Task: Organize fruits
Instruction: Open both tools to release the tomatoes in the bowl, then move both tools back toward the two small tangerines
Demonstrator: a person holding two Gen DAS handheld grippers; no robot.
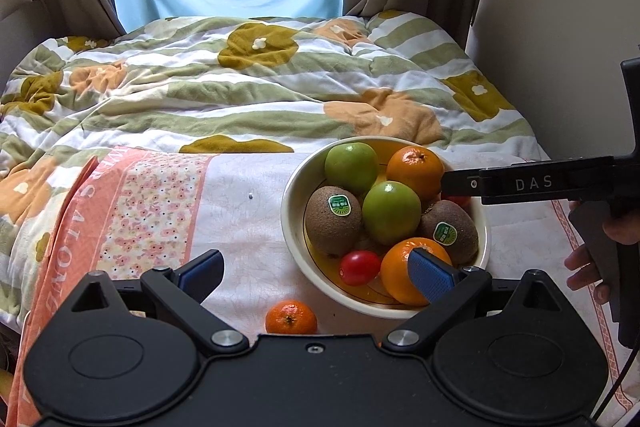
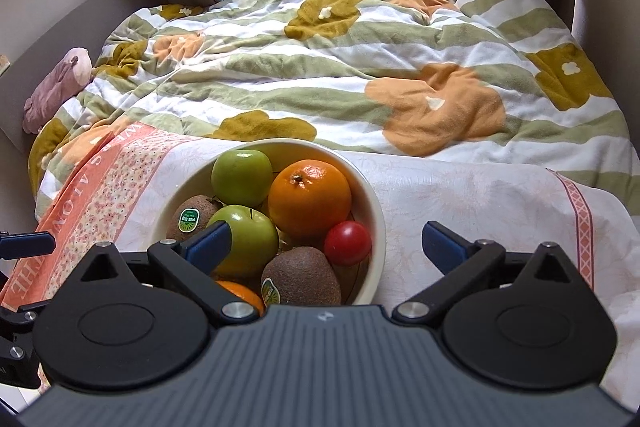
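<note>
A cream bowl (image 1: 290, 203) (image 2: 376, 211) on the cloth holds two green apples (image 1: 392, 213), two oranges (image 1: 416, 169), two stickered kiwis (image 1: 334, 221) and a red tomato (image 1: 359, 267). One small mandarin (image 1: 291, 317) lies on the cloth in front of the bowl. My left gripper (image 1: 316, 275) is open just above the mandarin; its right pad (image 1: 430, 277) overlaps the near orange. My right gripper (image 2: 326, 243) is open wide over the bowl's near side, with nothing pressed between its pads. In the left wrist view it reaches in from the right as a black bar (image 1: 520, 183).
The pink and white floral cloth (image 1: 152, 211) covers the near end of a bed with a rumpled flowered quilt (image 1: 260, 95). Curtains and a blue sheet hang behind. A pink plush toy (image 2: 56, 87) lies at the far left. A wall stands close on the right.
</note>
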